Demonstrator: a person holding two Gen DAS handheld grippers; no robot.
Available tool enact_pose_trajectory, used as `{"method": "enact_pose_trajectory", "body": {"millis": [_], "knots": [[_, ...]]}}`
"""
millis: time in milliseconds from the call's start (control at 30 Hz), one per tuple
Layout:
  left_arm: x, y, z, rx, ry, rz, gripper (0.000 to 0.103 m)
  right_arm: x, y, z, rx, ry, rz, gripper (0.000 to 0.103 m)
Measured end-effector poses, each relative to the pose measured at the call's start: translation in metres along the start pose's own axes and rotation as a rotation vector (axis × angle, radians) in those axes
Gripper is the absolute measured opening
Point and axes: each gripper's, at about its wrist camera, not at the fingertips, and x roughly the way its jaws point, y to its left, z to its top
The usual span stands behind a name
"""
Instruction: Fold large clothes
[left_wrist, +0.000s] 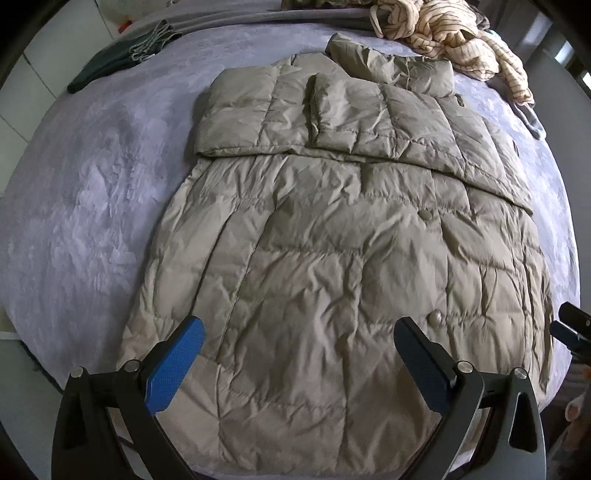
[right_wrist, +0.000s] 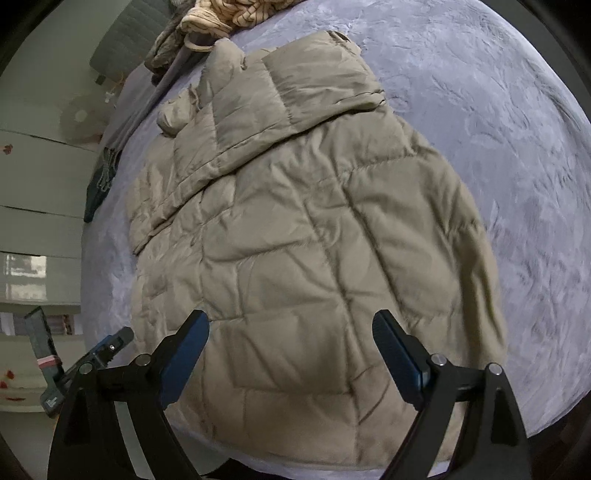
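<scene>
A beige quilted puffer coat (left_wrist: 332, 240) lies flat on a lavender plush bedspread (left_wrist: 92, 192), both sleeves folded across its chest at the far end. My left gripper (left_wrist: 299, 328) hovers open above the coat's near hem, blue pads wide apart with nothing between them. In the right wrist view the same coat (right_wrist: 314, 229) stretches away from me. My right gripper (right_wrist: 291, 325) hangs open over its near edge, empty. The left gripper's tip (right_wrist: 110, 343) shows at the lower left of that view, and the right gripper's tip (left_wrist: 572, 325) at the right edge of the left wrist view.
A cream striped garment (left_wrist: 454, 40) is heaped at the far end of the bed, touching the coat's collar area. A dark green folded cloth (left_wrist: 118, 55) lies far left. Pale cabinets (right_wrist: 40, 177) stand beyond the bed's left side. Bare bedspread (right_wrist: 498, 122) spreads right of the coat.
</scene>
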Motion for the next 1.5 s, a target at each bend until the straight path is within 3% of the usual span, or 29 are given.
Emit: {"method": "enact_pose_trajectory", "body": {"millis": [33,67,333,767,1033,1200,1367,1500], "knots": [[-0.001,0.003,-0.005,0.007,-0.003,-0.004,0.103,-0.001,0.003,-0.005,0.006,-0.012,0.008,0.093],[-0.001,0.007,-0.01,0.013,-0.003,-0.006,0.103,-0.001,0.005,-0.012,0.014,-0.022,0.016,0.103],[-0.004,0.038,-0.051,0.04,0.026,-0.029,0.103,0.002,0.012,-0.065,0.103,-0.039,0.028,0.103],[-0.011,0.071,-0.089,0.052,0.051,-0.079,0.103,-0.011,-0.014,-0.13,0.322,-0.043,0.071,0.103],[-0.018,0.105,-0.107,-0.113,0.05,-0.182,0.103,-0.01,-0.025,-0.128,0.351,-0.003,0.085,0.103],[0.001,0.12,-0.128,-0.25,0.117,-0.274,0.103,-0.018,-0.039,-0.122,0.348,0.013,0.083,0.103],[0.023,0.133,-0.147,-0.414,0.158,-0.373,0.103,-0.014,-0.067,-0.126,0.43,0.037,0.096,0.103],[0.041,0.138,-0.139,-0.492,0.148,-0.393,0.103,-0.012,-0.086,-0.13,0.502,0.024,0.136,0.103]]}}
